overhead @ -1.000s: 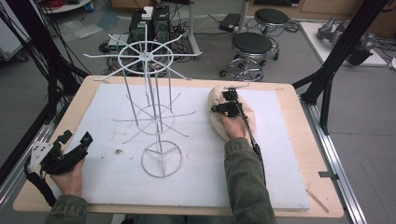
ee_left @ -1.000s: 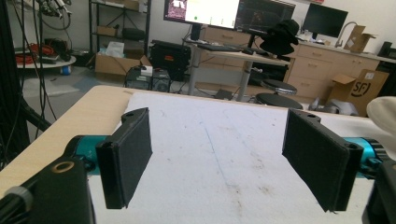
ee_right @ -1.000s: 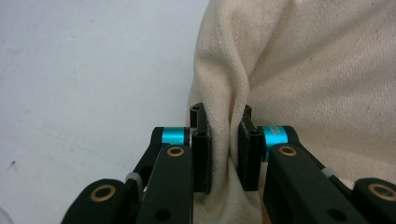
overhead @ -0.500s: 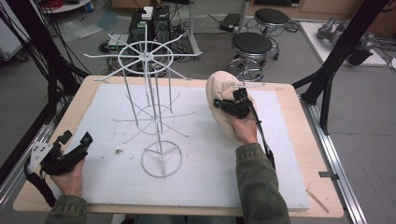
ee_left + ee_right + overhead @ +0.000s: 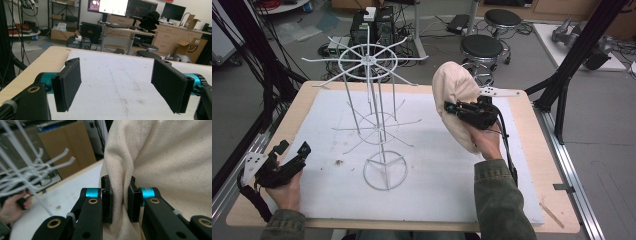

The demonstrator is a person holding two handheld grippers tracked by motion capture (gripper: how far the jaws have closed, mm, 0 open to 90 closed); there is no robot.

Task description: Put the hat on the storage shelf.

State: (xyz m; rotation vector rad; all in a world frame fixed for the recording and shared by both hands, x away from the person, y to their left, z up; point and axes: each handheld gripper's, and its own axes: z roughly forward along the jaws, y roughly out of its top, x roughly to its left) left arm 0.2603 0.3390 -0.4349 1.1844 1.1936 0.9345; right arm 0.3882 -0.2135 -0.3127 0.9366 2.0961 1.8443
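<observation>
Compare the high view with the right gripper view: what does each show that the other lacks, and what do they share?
High view alone: the left gripper resting open near the table's near-left corner, and the whole white wire rack with its ring base.

Right gripper view alone: the black pads pinching a fold of the cream fabric item.

Both: the right gripper shut on that cream fabric item, lifted off the white mat, with the rack's hooked arms nearby.

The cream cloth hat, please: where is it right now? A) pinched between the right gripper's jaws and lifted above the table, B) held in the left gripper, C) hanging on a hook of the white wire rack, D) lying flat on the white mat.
A: the right gripper has its jaws shut on a fold of the cream cloth hat, which is clear of the white mat.
</observation>
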